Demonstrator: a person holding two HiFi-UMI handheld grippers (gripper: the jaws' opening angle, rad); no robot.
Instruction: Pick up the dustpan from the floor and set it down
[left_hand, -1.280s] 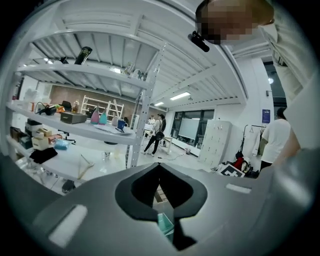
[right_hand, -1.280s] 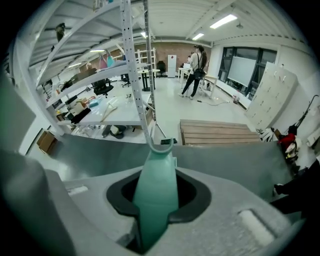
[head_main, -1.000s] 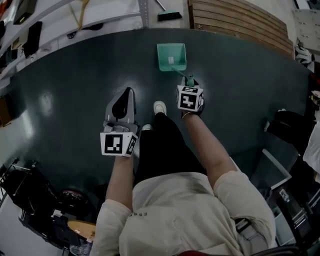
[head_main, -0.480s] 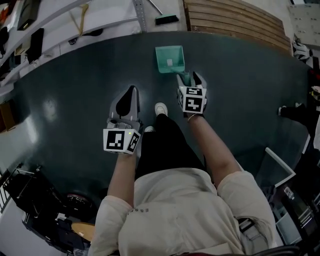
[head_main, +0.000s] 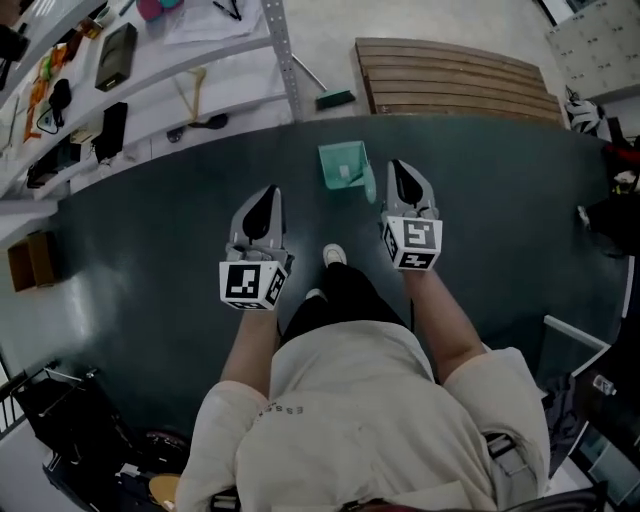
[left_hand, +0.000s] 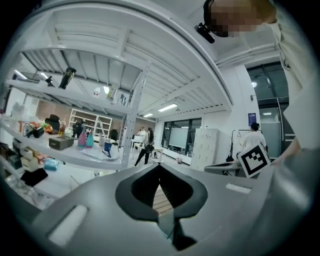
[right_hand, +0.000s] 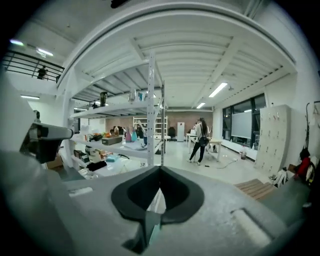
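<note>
Centrally, the green dustpan (head_main: 335, 160) lies on the dark floor (head_main: 150, 220), with its pan toward the wooden pallet (head_main: 460, 80). A pale patch inside the pan is too small for me to read. Its handle shows just beside my right claw (head_main: 398, 170), which is closed, pads together, on nothing; my left claw (head_main: 268, 195) is likewise closed and empty. Dark floor runs open to either side, bounded ahead by its curved edge. Each marker cube (head_main: 250, 283) bears a black-and-white square pattern.
</note>
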